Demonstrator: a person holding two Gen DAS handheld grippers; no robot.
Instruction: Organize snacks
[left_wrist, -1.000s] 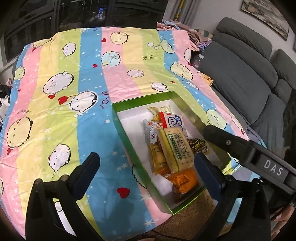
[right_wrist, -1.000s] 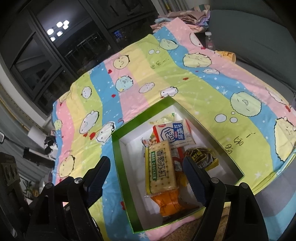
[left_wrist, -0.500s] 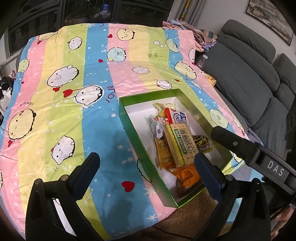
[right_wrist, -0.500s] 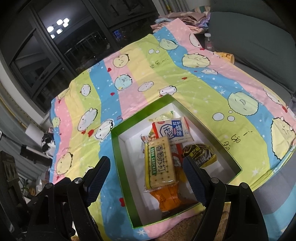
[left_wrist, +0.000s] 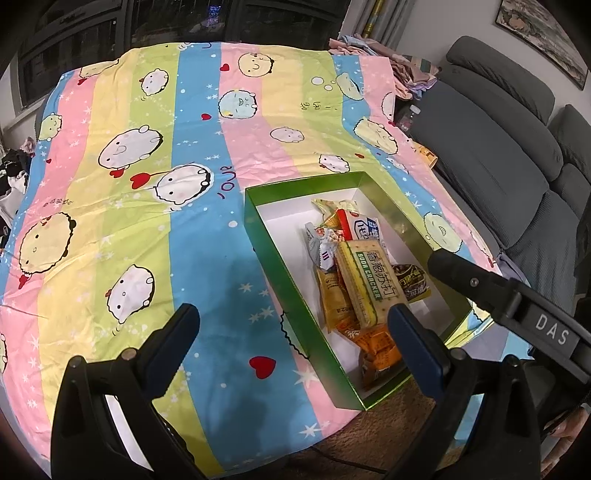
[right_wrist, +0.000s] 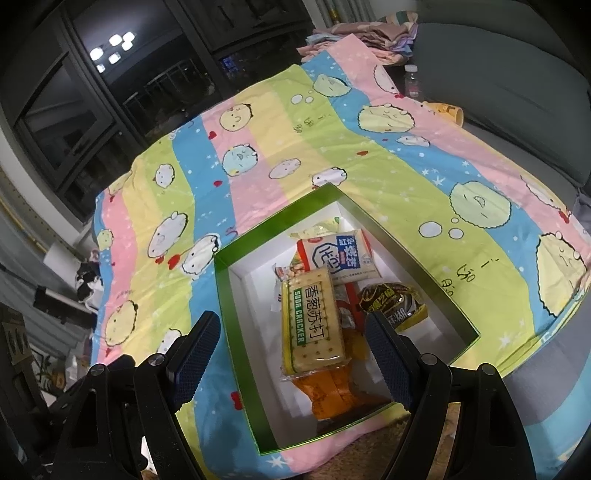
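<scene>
We see green box (right_wrist: 221, 295) lower centre, snacks piled inside, soda cracker pack (right_wrist: 312, 321) on top. Left gripper (left_wrist: 291, 321) and right gripper (right_wrist: 291, 350) both spread wide, empty. We judge task nearly done.

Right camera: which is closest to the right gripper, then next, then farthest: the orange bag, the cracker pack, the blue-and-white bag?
From the right gripper:
1. Orange bag, at the box's near end.
2. Cracker pack, mid-box, lying on the orange bag.
3. Blue-and-white bag, toward the far end.

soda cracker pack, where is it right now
The soda cracker pack lies inside the green box, atop the other snacks, left of the dark packet.
</scene>
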